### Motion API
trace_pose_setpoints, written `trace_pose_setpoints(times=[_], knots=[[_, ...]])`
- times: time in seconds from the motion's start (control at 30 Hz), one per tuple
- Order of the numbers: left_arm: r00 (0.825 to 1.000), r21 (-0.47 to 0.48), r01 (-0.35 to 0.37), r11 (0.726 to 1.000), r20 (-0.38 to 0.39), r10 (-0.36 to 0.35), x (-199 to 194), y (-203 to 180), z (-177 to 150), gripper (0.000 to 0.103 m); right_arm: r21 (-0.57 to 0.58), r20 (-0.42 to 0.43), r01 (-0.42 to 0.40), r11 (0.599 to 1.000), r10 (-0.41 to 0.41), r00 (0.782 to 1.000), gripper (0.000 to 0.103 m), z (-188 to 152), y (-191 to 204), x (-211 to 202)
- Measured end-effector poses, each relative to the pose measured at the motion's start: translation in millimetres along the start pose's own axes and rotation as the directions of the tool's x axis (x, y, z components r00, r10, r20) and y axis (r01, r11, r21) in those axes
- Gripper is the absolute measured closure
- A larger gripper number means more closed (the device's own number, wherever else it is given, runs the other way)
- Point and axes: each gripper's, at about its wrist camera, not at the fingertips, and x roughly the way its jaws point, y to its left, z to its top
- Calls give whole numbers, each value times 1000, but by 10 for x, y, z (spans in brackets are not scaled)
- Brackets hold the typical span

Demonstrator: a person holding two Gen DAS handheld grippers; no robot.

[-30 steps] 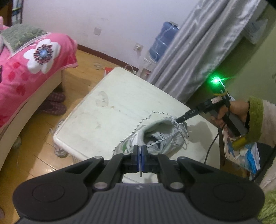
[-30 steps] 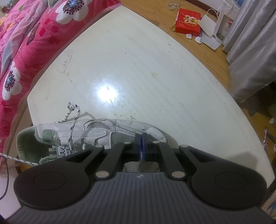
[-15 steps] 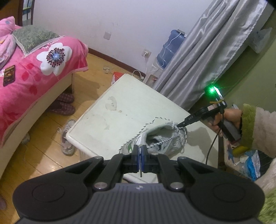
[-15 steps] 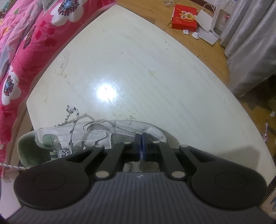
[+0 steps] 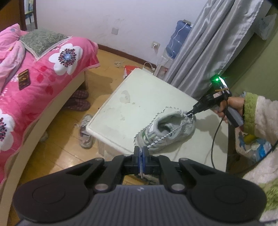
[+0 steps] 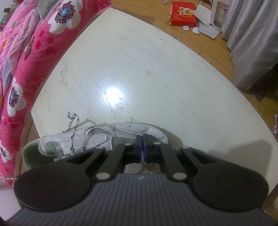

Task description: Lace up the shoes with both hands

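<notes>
A white and grey sneaker (image 5: 166,132) lies on its side near the front edge of the white table (image 5: 142,97). My left gripper (image 5: 141,153) is shut on the speckled lace (image 5: 161,138). That lace runs taut from the shoe's eyelets to the jaws, and its tip pokes out behind them. The right gripper (image 5: 189,113), held by a hand in a green-cuffed sleeve, touches the shoe's upper by the eyelets. In the right wrist view the right gripper (image 6: 142,139) is shut over the sneaker (image 6: 104,137). A second lace end (image 6: 73,121) loops loose beside it.
A bed with a pink flowered blanket (image 5: 43,78) stands left of the table. Slippers (image 5: 78,102) and another sneaker (image 5: 86,132) lie on the wooden floor. A grey curtain (image 5: 208,43) and a water bottle (image 5: 177,41) are behind. A red box (image 6: 183,13) lies beyond the table (image 6: 156,69).
My left gripper has risen and drawn back from the shoe, pulling the lace out longer and taut. The right gripper has stayed on the shoe.
</notes>
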Motion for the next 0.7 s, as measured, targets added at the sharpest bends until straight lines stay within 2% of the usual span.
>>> trace_pose_setpoints(times=[0.7], knots=[[986,-47,-157,987,-62,154,-411,227,-339,101,6,18,5,1000,-5,1000,102,-38,14,-2]])
